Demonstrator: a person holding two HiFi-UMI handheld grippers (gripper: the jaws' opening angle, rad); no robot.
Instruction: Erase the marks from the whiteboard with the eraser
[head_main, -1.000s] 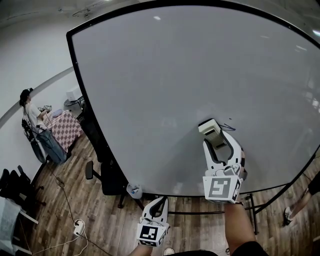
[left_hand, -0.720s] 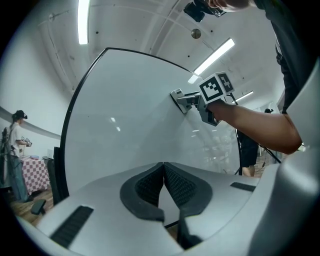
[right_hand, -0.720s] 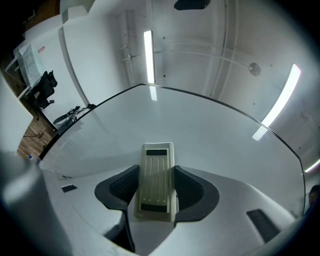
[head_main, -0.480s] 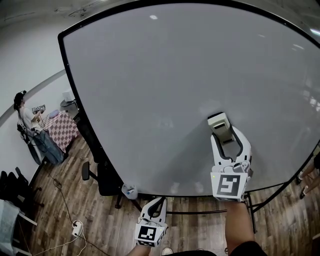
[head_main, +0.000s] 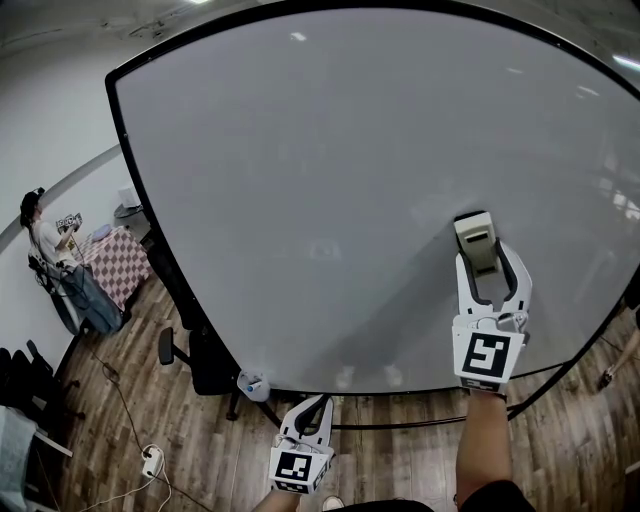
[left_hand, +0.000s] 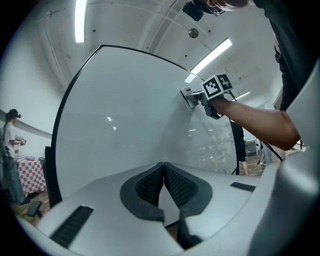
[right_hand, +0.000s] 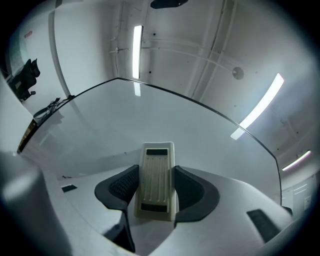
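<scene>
At the lower right of the big whiteboard (head_main: 330, 180), the right gripper (head_main: 476, 262) holds the cream eraser (head_main: 474, 238) against the surface, its jaws clamped on the eraser's two long sides. The ribbed back of the eraser faces the person, whose bare forearm (head_main: 485, 440) reaches up from below.

The left gripper (head_main: 314, 404) hangs low, beneath the board's bottom edge and above the wooden floor (head_main: 120, 420), jaws pressed together with nothing between them.

Beside the board's lower left corner stands a dark office chair (head_main: 200, 355), and a small cup (head_main: 252, 385) sits at the bottom edge close to it. Farther left, well apart from the board, another person (head_main: 40, 240) stands by a table with a checked cloth (head_main: 108, 265). A white power strip (head_main: 152, 460) lies on the floor with its cable trailing.
</scene>
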